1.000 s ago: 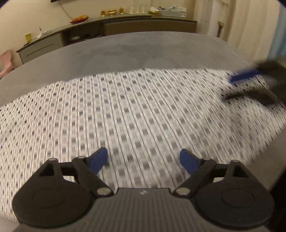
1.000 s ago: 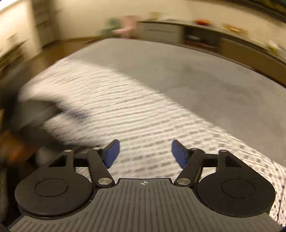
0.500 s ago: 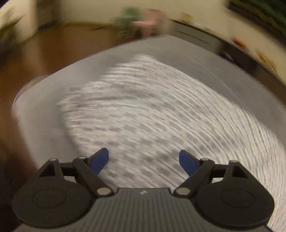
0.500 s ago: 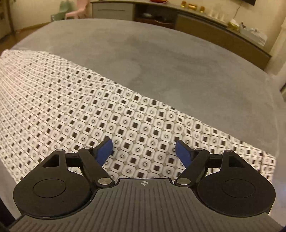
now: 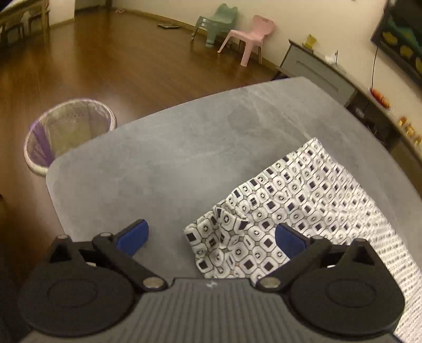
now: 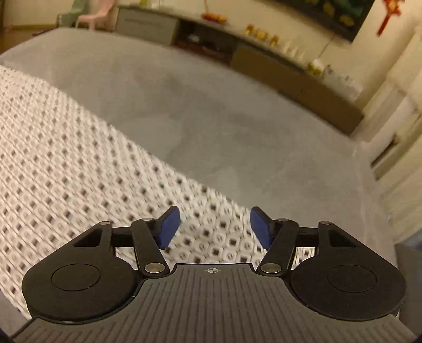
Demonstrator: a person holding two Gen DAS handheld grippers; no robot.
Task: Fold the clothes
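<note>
Left claw [image 5: 211,238]: fingers spread wide, nothing between them; blue pads [image 5: 133,237] bare. Cloth [image 5: 290,211]: white with black squares in rounded cells; lies on the grey surface [image 5: 171,158]. In the left view the cloth fills the right part of the surface; its near corner is rumpled, one small flap turned up, and sits between the left claw's fingers, nearer the right-hand pad; whether that pad touches the cloth cannot be told. The part of the surface left of the cloth shows bare grey with faint marks.

Right claw [image 6: 215,227]: also spread, gripping nothing; pads [image 6: 168,227] hang over the cloth [image 6: 79,171], contact not readable because the print is motion-blurred. In the right view the cloth runs from the far left edge down to the claw; its far edge cuts diagonally across the surface [image 6: 211,105]; grey surface lies beyond the cloth.

Beyond the surface, left view: wire bin [image 5: 66,132] with purple liner on the wooden floor [image 5: 105,66], just past the surface's left corner; pink chair [image 5: 250,37] and green chair [image 5: 216,22] by the far wall; low cabinet [image 5: 321,76] right of the pink chair.
</note>
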